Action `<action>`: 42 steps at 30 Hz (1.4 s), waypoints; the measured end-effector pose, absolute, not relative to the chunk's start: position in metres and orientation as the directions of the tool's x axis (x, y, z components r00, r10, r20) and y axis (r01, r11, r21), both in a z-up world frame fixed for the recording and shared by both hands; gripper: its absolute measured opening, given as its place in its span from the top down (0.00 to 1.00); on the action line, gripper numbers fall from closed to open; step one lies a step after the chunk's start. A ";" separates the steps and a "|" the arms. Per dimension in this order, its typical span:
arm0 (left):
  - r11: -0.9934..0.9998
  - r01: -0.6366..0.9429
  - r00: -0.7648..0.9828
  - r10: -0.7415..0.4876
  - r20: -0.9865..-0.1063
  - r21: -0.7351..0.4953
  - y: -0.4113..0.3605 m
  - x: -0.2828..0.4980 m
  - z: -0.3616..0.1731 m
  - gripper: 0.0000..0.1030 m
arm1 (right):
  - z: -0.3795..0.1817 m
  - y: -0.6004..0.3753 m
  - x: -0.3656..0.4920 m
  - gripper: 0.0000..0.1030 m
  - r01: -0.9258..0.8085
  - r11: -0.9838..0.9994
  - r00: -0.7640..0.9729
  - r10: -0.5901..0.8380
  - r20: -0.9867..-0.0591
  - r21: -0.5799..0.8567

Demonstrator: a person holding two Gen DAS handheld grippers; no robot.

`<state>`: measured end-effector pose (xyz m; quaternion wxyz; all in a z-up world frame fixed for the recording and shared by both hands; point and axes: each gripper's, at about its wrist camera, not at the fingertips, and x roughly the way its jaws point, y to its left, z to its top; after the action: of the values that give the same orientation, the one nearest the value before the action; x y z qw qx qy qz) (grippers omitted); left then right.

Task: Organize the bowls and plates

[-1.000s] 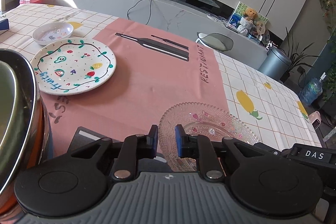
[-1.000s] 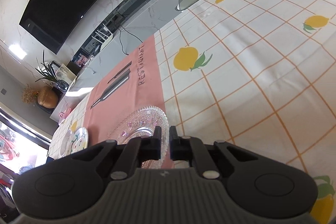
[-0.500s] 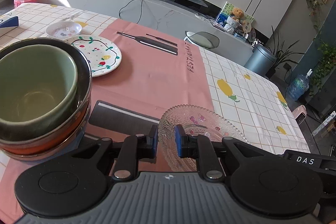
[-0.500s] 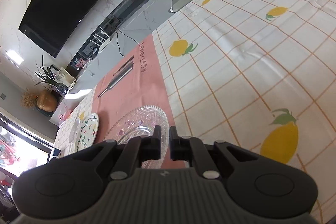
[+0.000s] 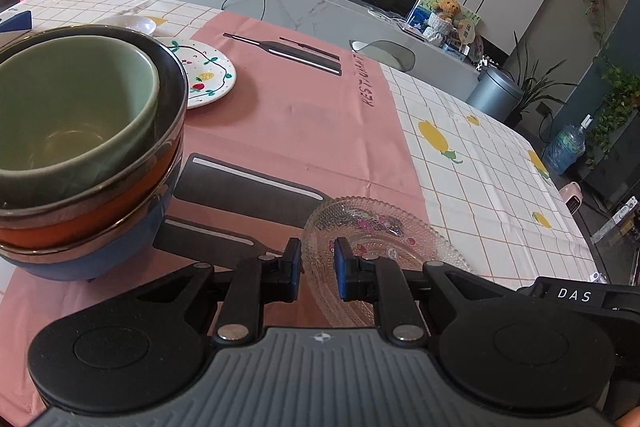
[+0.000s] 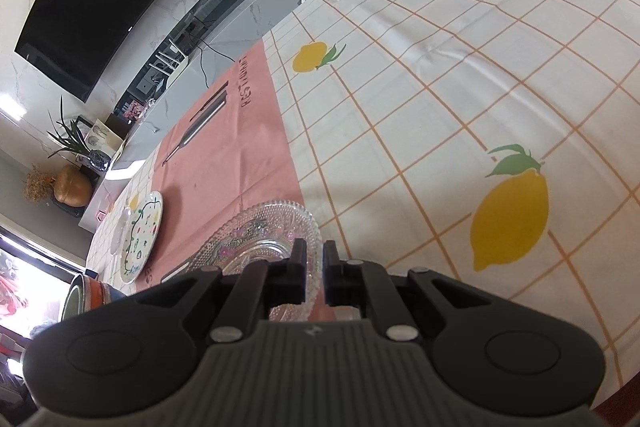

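Note:
A clear glass plate (image 5: 384, 227) with a beaded rim and flower print hangs just over the pink cloth. My left gripper (image 5: 317, 251) is shut on its near left rim, which runs between the blue pads (image 5: 295, 267). In the right wrist view the same glass plate (image 6: 260, 231) has its edge pinched in my right gripper (image 6: 315, 251), which is shut on it. A stack of bowls (image 5: 80, 155), green inside black and orange inside blue, stands close at the left. Farther back lie a fruit-painted plate (image 5: 208, 79) and a small white bowl (image 5: 128, 23).
The table carries a pink runner (image 5: 304, 115) over a lemon-print checked cloth (image 6: 460, 99). The bowl stack (image 6: 86, 297) and the painted plate (image 6: 142, 237) show at the left of the right wrist view. A grey chair back (image 5: 384, 55) stands past the far edge.
Both grippers have drawn back toward the near edge with the glass plate still in them. The bowl stack, first cut off at the left, now shows whole beside the left gripper.

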<state>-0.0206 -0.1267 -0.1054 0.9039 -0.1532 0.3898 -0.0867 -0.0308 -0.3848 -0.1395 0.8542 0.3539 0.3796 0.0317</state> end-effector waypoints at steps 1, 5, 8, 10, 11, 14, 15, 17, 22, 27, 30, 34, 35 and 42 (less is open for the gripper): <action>0.939 0.038 0.678 -0.275 -0.682 -0.341 -0.128 -0.019 -0.106 0.82 | -0.140 -0.385 -0.030 0.95 0.217 0.749 0.709 0.320 -0.628 0.626; 0.945 0.039 0.664 -0.267 -0.698 -0.324 -0.130 -0.016 -0.112 0.82 | -0.141 -0.386 -0.025 0.94 0.219 0.754 0.711 0.312 -0.631 0.620; 0.949 0.035 0.662 -0.258 -0.704 -0.314 -0.131 -0.015 -0.115 0.82 | -0.141 -0.385 -0.022 0.94 0.215 0.759 0.706 0.314 -0.635 0.614; 0.949 0.038 0.659 -0.259 -0.706 -0.313 -0.132 -0.014 -0.116 0.82 | -0.142 -0.383 -0.020 0.92 0.214 0.764 0.703 0.312 -0.639 0.609; 0.949 0.042 0.659 -0.261 -0.706 -0.312 -0.131 -0.013 -0.116 0.82 | -0.143 -0.383 -0.020 0.92 0.213 0.763 0.706 0.312 -0.636 0.610; 0.949 0.047 0.659 -0.263 -0.704 -0.311 -0.131 -0.013 -0.116 0.82 | -0.143 -0.384 -0.018 0.92 0.213 0.768 0.708 0.305 -0.637 0.604; 0.950 0.047 0.659 -0.262 -0.704 -0.310 -0.132 -0.014 -0.116 0.82 | -0.142 -0.383 -0.018 0.92 0.212 0.774 0.707 0.301 -0.640 0.597; 0.951 0.049 0.659 -0.260 -0.706 -0.305 -0.132 -0.013 -0.116 0.81 | -0.140 -0.381 -0.017 0.92 0.211 0.784 0.704 0.293 -0.647 0.584; 0.954 0.056 0.652 -0.258 -0.713 -0.294 -0.133 -0.012 -0.114 0.81 | -0.138 -0.379 -0.017 0.91 0.207 0.797 0.699 0.285 -0.656 0.567; 0.957 0.068 0.660 -0.254 -0.707 -0.281 -0.133 -0.015 -0.106 0.49 | -0.131 -0.374 -0.017 0.65 0.191 0.824 0.704 0.264 -0.660 0.533; 0.960 0.077 0.659 -0.252 -0.708 -0.271 -0.133 -0.016 -0.098 0.47 | -0.123 -0.371 -0.018 0.56 0.171 0.853 0.706 0.243 -0.665 0.493; 0.961 0.101 0.642 -0.262 -0.721 -0.258 -0.136 -0.019 -0.086 0.47 | -0.112 -0.365 -0.020 0.52 0.160 0.891 0.700 0.202 -0.685 0.426; 0.958 0.118 0.636 -0.276 -0.721 -0.262 -0.137 -0.020 -0.082 0.47 | -0.110 -0.364 -0.021 0.50 0.160 0.896 0.698 0.193 -0.689 0.414; 0.930 0.194 0.588 -0.365 -0.721 -0.313 -0.132 -0.023 -0.056 0.47 | -0.095 -0.362 -0.020 0.40 0.170 0.904 0.683 0.178 -0.708 0.392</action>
<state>-0.0228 -0.1321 -0.0556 0.8854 -0.1006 0.4254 -0.1579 -0.0204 -0.3615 -0.0947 0.8909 0.2189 0.3980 0.0022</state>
